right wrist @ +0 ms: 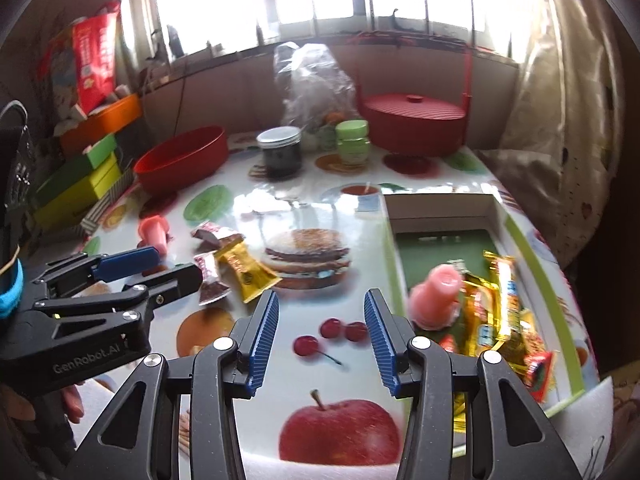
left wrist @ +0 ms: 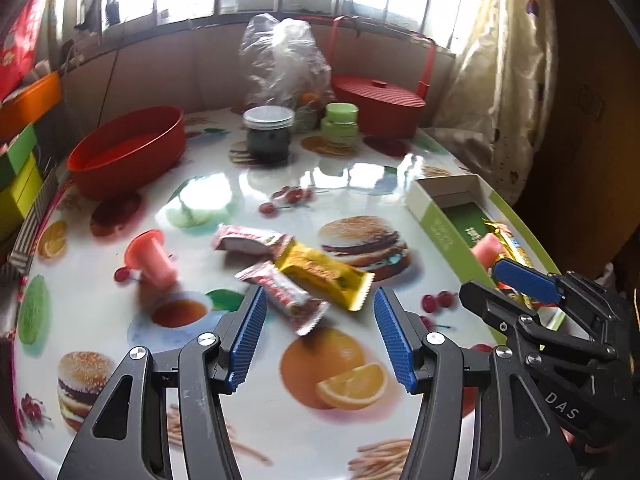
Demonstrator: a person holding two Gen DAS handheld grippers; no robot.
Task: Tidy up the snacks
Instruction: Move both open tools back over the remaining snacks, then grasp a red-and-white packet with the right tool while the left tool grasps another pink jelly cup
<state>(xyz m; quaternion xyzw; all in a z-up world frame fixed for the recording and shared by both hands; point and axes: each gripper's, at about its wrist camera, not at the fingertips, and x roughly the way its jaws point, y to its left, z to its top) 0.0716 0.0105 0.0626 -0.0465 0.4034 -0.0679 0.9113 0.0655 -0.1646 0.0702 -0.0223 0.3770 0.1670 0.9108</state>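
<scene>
Left tongs (left wrist: 320, 334) hover above the desk (left wrist: 248, 416), jaws standing wide with nothing between the blue ribbed pads; just past the tips lies a red-and-white snack packet (left wrist: 286, 294), with a yellow wafer bar (left wrist: 326, 276) crossing behind it and a second pink-and-white packet (left wrist: 250, 239) touching the bar's far end. Left of this cluster a pink jelly cup (left wrist: 151, 258) lies tipped on its side, apart from the wrappers. Right tongs (right wrist: 320, 338) are likewise parted and empty, over the printed cherries of the fruit-and-burger oilcloth; they also show at the right edge of the left wrist view, in front of the box. To their right sits the open green-and-white cardboard box (right wrist: 516, 240), which already holds a pink jelly cup (right wrist: 438, 294) on its side, touching a heap of gold foil packets (right wrist: 494, 304) and a red packet (right wrist: 538, 370) near the box's near corner. Farther back, mid desk: a dark glass jar with a metal lid (left wrist: 268, 134), and beside it stacked green-lidded small jars (left wrist: 341, 122). Left of those, an open red round tub (left wrist: 128, 150). Behind the jars, a crumpled clear plastic bag (left wrist: 282, 58) and a lidded red carrier with tall handle (left wrist: 378, 98). Curtain (left wrist: 504, 60) at far right; bright windows behind.
</scene>
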